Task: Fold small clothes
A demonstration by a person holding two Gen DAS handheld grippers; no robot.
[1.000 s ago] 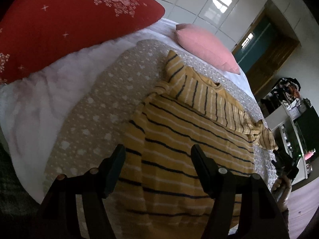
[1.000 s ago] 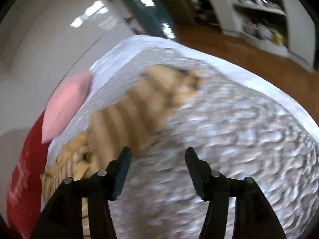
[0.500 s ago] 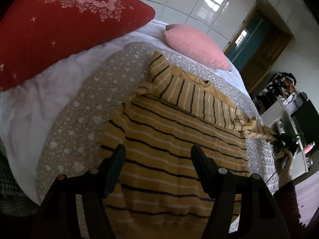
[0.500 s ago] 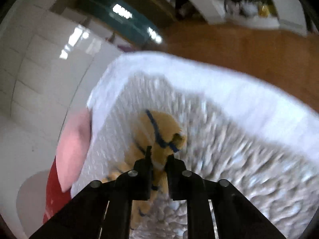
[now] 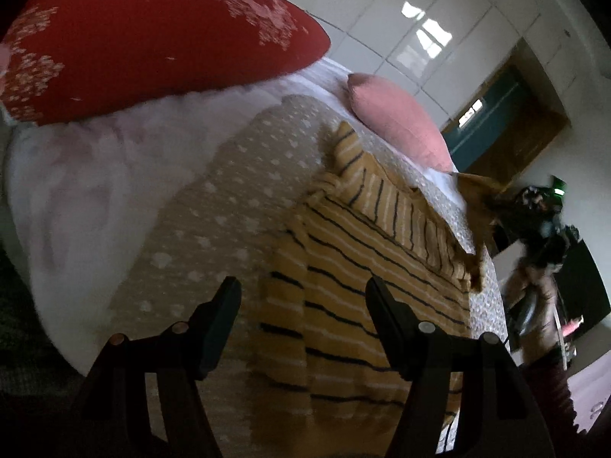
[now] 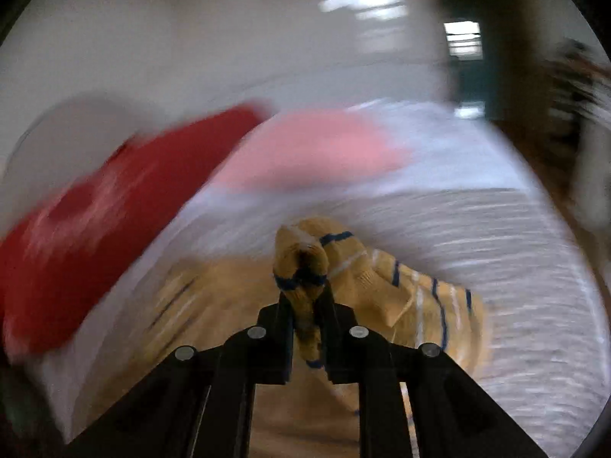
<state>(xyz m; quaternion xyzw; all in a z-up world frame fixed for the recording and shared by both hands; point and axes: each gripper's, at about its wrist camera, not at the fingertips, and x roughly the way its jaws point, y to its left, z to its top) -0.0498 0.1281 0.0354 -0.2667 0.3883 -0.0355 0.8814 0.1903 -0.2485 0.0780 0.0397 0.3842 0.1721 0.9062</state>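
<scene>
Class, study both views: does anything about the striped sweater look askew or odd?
Yes. The yellow striped sweater lies unevenly: one sleeve is bunched and lifted, pinched in the right hand-held gripper, while the other sleeve lies rumpled near the pink pillow.

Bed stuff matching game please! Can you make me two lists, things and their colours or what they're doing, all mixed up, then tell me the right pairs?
Things:
1. sweater
2. big pillow
3. small pillow
4. left gripper

Colours or states:
A. pink
B. jaws wide apart, holding nothing
C. yellow with dark stripes
D. red with white pattern

Pairs: 1-C, 2-D, 3-A, 4-B
</scene>
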